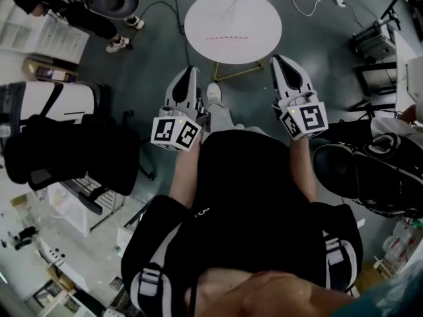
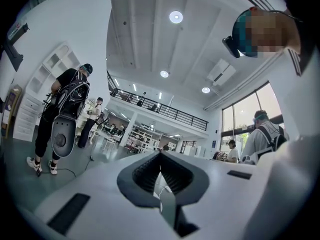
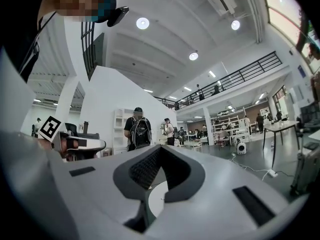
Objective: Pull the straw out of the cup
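Observation:
No cup or straw shows clearly in any view. A round white table (image 1: 258,12) stands on the floor ahead of me, and a thin pinkish streak (image 1: 227,37) lies across its top; I cannot tell what it is. My left gripper (image 1: 190,70) and right gripper (image 1: 280,59) are held level side by side, short of the table's near edge. In the left gripper view the left gripper (image 2: 161,153) has its jaw tips together with nothing between them. In the right gripper view the right gripper (image 3: 159,148) stands shut and empty the same way.
A black office chair (image 1: 73,154) stands close on my left and a black bag (image 1: 370,177) on my right. A person (image 1: 59,5) stands at the far left. A white cable (image 1: 310,8) runs over the dark floor behind the table. Other people stand about the hall.

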Motion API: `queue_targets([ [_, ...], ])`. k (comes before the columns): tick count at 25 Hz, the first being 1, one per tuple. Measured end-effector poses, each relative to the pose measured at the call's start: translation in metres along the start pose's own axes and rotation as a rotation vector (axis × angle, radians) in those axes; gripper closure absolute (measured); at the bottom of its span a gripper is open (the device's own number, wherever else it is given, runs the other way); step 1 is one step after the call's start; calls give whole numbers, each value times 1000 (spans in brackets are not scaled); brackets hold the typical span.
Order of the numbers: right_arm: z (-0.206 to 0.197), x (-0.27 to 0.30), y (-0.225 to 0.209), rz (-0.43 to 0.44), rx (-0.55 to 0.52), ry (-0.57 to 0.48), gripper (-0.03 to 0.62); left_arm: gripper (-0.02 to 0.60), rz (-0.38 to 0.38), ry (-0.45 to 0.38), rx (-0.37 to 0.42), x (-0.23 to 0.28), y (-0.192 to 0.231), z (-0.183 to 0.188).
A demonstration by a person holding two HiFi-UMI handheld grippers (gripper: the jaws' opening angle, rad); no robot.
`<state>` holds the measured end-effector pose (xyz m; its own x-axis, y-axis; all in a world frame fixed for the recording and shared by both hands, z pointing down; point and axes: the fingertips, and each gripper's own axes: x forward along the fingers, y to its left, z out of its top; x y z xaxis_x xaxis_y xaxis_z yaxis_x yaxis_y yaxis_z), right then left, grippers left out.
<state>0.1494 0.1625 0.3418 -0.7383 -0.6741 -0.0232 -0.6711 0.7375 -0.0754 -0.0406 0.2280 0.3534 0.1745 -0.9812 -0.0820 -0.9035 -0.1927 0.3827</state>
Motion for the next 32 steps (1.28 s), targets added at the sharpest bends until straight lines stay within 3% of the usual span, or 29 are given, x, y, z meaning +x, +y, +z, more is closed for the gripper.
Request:
queue_targets([
  [4,-4,-3,-5,-22,1,8,579,572,-11,22,10,9,0,-6],
  [8,-13,-3,-11,-40,8,34,579,572,60,74,37,17,16,-15],
  [11,-14,-5,-19,-53,19,40,579,572,59,83,47,23,13,-15],
  [16,-19,10,-13,-26,40,39,579,572,37,106,58,27,10,-18],
  [24,-39,36,-4,30,71,59,579,572,76,149,70,27,31,-25],
  [32,-47,38,-25,-39,92,67,579,572,22,175,66,50,28,-35],
])
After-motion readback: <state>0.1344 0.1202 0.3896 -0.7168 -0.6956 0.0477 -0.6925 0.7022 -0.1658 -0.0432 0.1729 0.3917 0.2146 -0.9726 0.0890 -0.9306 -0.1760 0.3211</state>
